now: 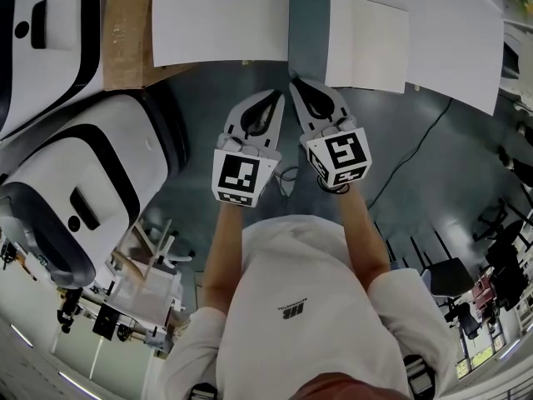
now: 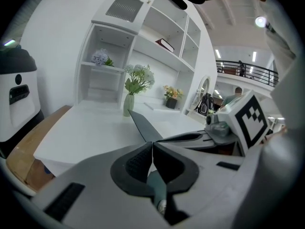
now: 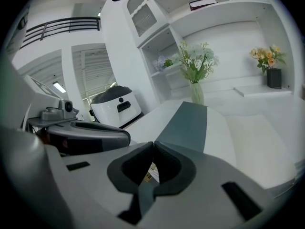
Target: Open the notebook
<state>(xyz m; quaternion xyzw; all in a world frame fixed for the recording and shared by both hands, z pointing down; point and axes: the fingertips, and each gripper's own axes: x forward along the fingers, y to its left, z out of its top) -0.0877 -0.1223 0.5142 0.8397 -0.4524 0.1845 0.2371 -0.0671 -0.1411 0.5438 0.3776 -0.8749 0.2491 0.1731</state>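
Head view: white table (image 1: 218,22) at the far side, grey floor nearer. The notebook (image 1: 366,42) lies on the table right of centre, a blank white page facing up and its grey cover (image 1: 308,25) turned out to the left of that page. Whether the cover lies flat or stands tilted cannot be told.

Left gripper (image 1: 275,97) – fingers pressed together, nothing between them; its own view shows the pads meeting along one line (image 2: 152,146). It is over the floor, near the table's near edge, with its tip short of the cover.

Right gripper (image 1: 296,85) – fingers likewise closed on nothing, pads tip to tip (image 3: 153,145). It is just right of the left gripper, its tip at the near left corner of the grey cover; contact cannot be judged. The two grippers angle inward, tips close but apart.

Surroundings:
- glass vase of pale flowers (image 3: 196,90) at the far side of the table, against a white shelf unit (image 2: 143,37)
- two white rounded machines (image 1: 83,186) on the floor, left
- brown board (image 1: 127,32) beside the table's left end
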